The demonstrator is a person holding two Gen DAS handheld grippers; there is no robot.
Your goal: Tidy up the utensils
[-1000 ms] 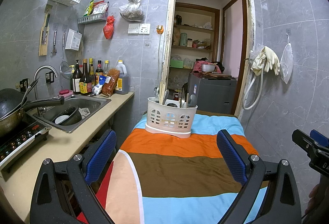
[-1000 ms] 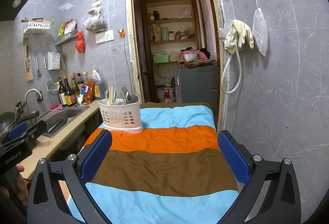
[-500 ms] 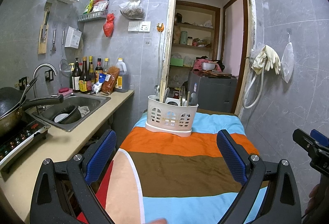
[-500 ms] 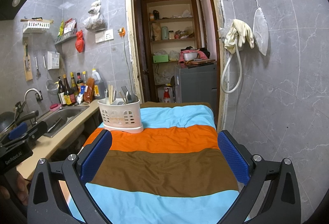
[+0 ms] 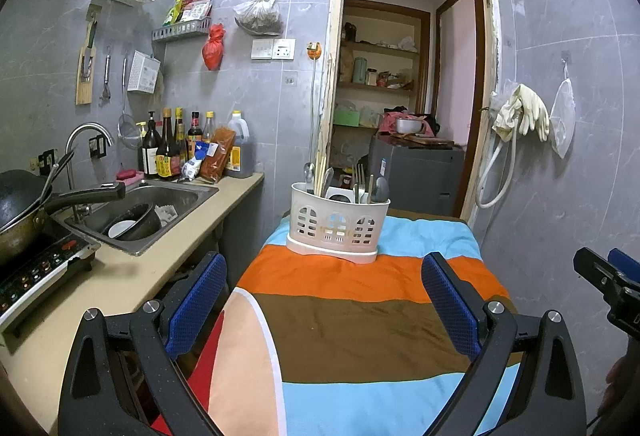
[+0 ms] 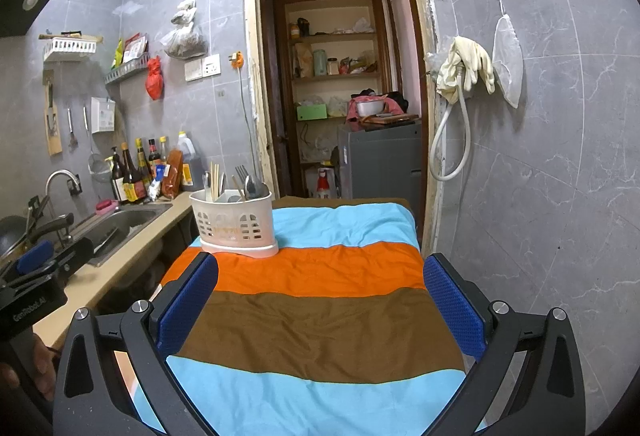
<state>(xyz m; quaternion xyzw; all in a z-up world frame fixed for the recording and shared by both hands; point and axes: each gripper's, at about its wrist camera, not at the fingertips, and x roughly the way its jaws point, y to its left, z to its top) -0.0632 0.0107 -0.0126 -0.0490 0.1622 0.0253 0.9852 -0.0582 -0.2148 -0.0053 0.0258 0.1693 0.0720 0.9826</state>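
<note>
Biggest worry here is the white plastic utensil caddy (image 5: 338,222): it's a light, slotted thing parked on a striped cloth (image 5: 360,320) that's soft and a bit rumpled, so if either tool pulls a piece out at an angle I'd expect the whole caddy to tip or skate along the fabric instead of staying put. It stands at the far end of the cloth-covered surface, on the seam between the orange and light-blue stripes, well apart from both sets of tongs. The left tongs (image 5: 324,300) and the right tongs (image 6: 320,306) are both spread wide with nothing between them. The chopsticks (image 6: 215,180) are thin wooden sticks, and the fork (image 6: 241,173) and spoons (image 6: 253,185) are smooth shiny metal (slippery stuff for those blue textured pads (image 5: 450,306), I'd guess), all standing upright and crowded together, so grabbing one could drag a neighbour along. The caddy also sits close to the left edge of the cloth in the right wrist view, next to the beige kitchen counter (image 6: 120,268), so a sideways shove could push it off.
</note>
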